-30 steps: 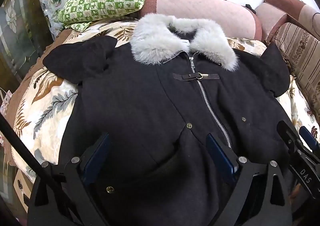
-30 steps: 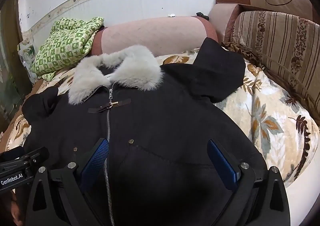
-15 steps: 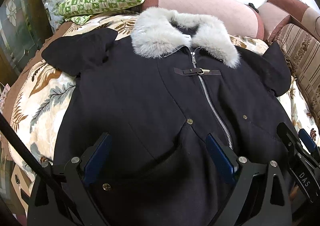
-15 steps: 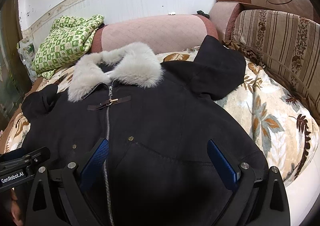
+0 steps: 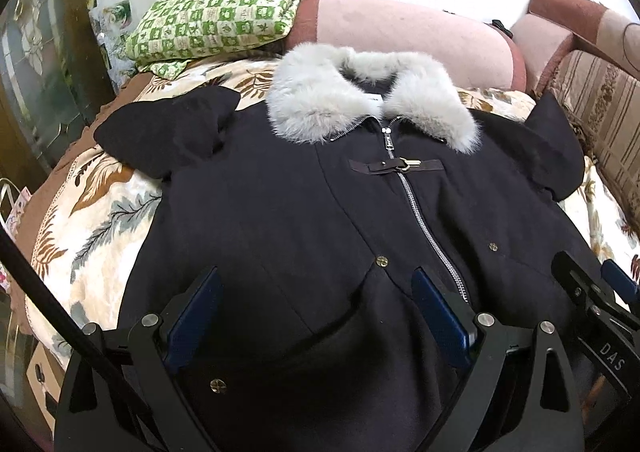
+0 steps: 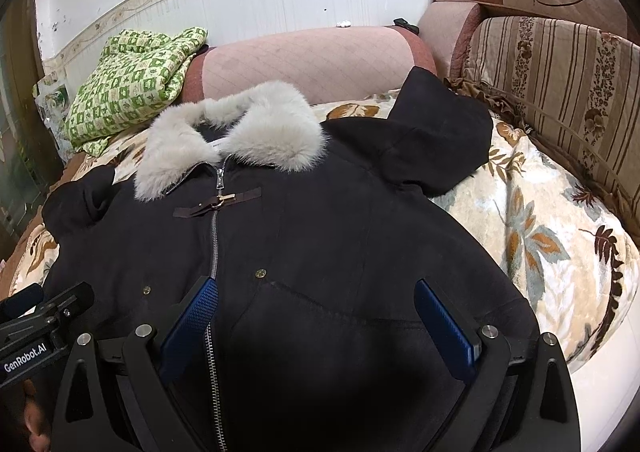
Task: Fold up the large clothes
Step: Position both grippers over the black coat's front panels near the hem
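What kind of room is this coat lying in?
Probably a home living room or bedroom: the black coat lies on a leaf-print blanket, beside a striped sofa cushion and a folded green quilt.

we are looking at a sofa seat covered by a cream leaf-print blanket (image 5: pixel 100 220). a black coat (image 5: pixel 304 220) is lying face up on it, zipped, its grey fur collar (image 5: pixel 320 108) pointing to the far side and both sleeves folded. a green checked quilt (image 6: pixel 132 84) is sitting at the far left, touching the pink bolster (image 6: pixel 312 64) running along the far edge.
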